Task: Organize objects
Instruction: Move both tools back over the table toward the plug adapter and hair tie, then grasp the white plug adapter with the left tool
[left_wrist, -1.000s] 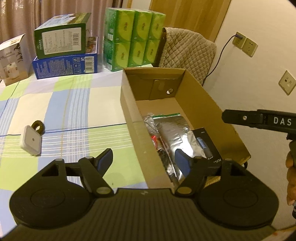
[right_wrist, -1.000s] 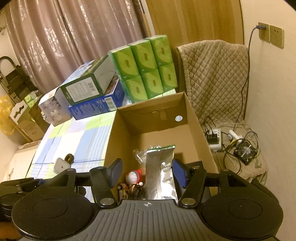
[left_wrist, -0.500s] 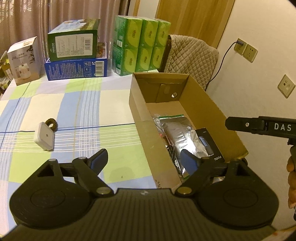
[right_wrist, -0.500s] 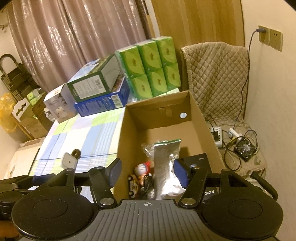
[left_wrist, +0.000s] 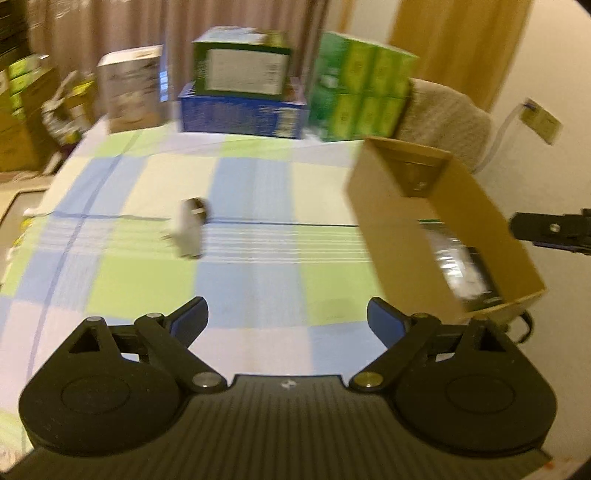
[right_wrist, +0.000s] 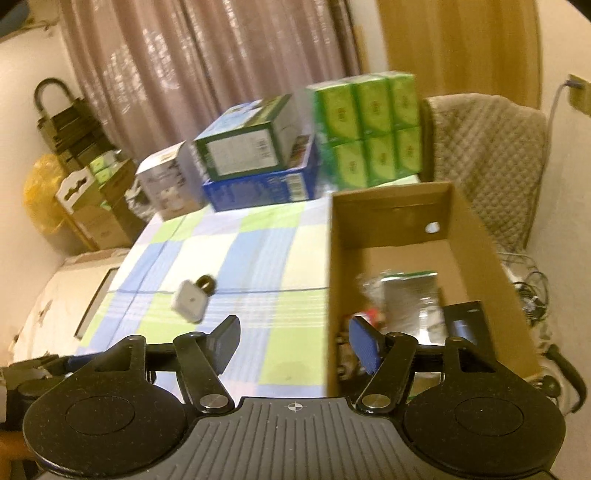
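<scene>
While left gripper (left_wrist: 287, 319) jaws were opening w/ nothing between, white square gadget (left_wrist: 188, 232) ahead looked light, rigid; grip its flat sides.

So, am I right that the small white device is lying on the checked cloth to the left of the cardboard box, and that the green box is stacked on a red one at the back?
Not quite: the green box sits on a blue box, not a red one, as the right wrist view shows. The white device does lie on the checked cloth, left of the cardboard box.
</scene>
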